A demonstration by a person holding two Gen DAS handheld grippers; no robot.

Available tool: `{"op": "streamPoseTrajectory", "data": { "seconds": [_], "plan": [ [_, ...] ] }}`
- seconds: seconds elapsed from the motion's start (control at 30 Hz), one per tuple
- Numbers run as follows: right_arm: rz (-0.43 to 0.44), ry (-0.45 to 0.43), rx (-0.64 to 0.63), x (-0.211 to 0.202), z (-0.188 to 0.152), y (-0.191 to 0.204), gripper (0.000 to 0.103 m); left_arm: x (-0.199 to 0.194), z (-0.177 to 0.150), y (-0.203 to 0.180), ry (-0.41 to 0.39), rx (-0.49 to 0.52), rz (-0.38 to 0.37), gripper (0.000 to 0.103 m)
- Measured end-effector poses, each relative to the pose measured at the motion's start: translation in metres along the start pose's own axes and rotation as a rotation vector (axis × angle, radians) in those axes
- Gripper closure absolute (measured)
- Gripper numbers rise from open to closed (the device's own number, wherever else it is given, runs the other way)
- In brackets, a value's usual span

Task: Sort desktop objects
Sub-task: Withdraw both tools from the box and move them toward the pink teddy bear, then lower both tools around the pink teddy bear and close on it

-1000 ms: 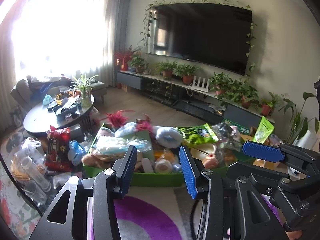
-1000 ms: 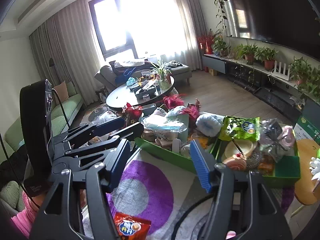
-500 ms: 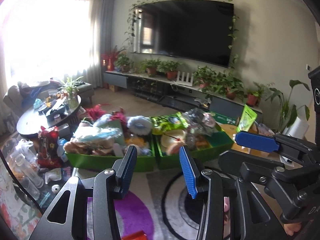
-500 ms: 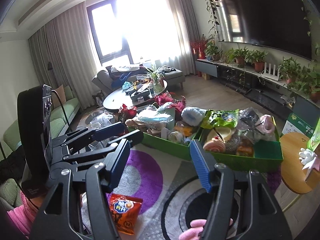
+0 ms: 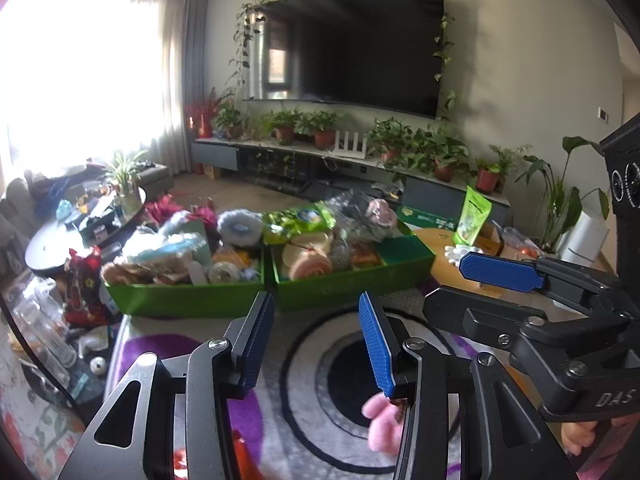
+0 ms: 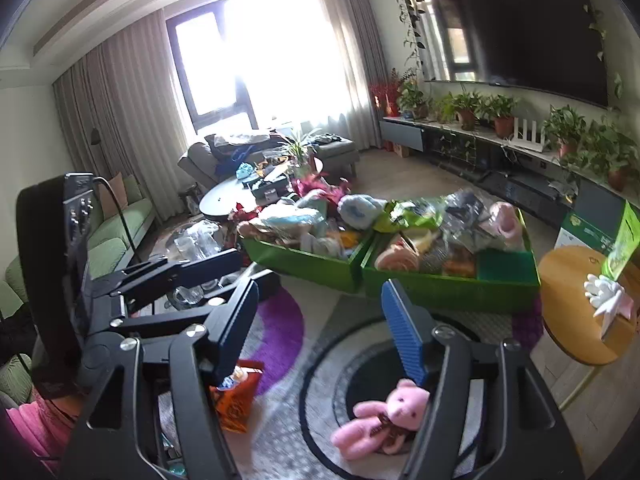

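The left hand-held gripper (image 5: 316,344) fills the bottom of the left wrist view, two black metal fingers faced with ribbed blue pads, set at a middling gap with nothing between them. Just past its right finger, at about five o'clock, lies a fuzzy pink teddy bear (image 5: 382,424), half hidden by that finger. It rests on a round rug (image 5: 320,420) with black, grey and purple rings. At twelve o'clock from the jaws stand two green rectangular bins (image 5: 348,286) side by side, touching, both heaped with soft toys, crinkled bags and packets. The right hand-held gripper (image 5: 472,292) reaches in from three o'clock, one blue pad plainly seen. A round wooden side table (image 5: 436,240) sits at two o'clock, beyond the bins. A dark flat television (image 5: 360,48) hangs on the far wall above a row of potted plants.

In the right wrist view the right hand-held gripper (image 6: 320,336) stands fairly wide and its jaws are opening, with nothing between the pads. The pink teddy bear (image 6: 384,420) lies on its back at five o'clock, partly behind the right finger, on the rug's dark centre. An orange glossy snack packet (image 6: 236,400) lies at seven o'clock, tucked under the left finger. The two green bins (image 6: 452,292) sit at one o'clock. The left hand-held gripper (image 6: 192,276) comes in from nine o'clock. The wooden side table (image 6: 576,320) stands at three o'clock, and a dark oval coffee table (image 6: 224,196) cluttered with things lies at eleven o'clock.
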State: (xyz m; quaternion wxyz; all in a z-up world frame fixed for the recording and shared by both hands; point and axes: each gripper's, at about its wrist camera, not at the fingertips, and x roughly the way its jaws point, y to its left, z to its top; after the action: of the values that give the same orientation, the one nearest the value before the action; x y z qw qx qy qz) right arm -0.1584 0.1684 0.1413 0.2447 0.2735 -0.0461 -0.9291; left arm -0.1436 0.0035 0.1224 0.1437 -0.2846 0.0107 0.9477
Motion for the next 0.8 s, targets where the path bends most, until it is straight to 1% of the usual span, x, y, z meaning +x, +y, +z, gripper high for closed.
{"op": "streamPoseTrajectory", "data": {
  "seconds": [0.2,0.33,0.7,0.8],
  "plan": [
    [-0.030,0.015,-0.019,-0.007,-0.023,-0.012,0.038,0.007,-0.022,-0.015,0.027,-0.012,-0.011,0.058],
    [-0.050,0.033,-0.027,-0.007,-0.041,-0.021,0.038,0.016,-0.038,-0.022,0.058,-0.036,-0.022,0.058],
    [-0.060,0.095,-0.001,0.004,-0.074,-0.047,0.038,0.041,-0.079,-0.036,0.145,-0.056,0.000,0.058],
    [-0.063,0.117,0.009,0.009,-0.081,-0.054,0.038,0.044,-0.088,-0.038,0.158,-0.064,0.005,0.058]
  ]
}}
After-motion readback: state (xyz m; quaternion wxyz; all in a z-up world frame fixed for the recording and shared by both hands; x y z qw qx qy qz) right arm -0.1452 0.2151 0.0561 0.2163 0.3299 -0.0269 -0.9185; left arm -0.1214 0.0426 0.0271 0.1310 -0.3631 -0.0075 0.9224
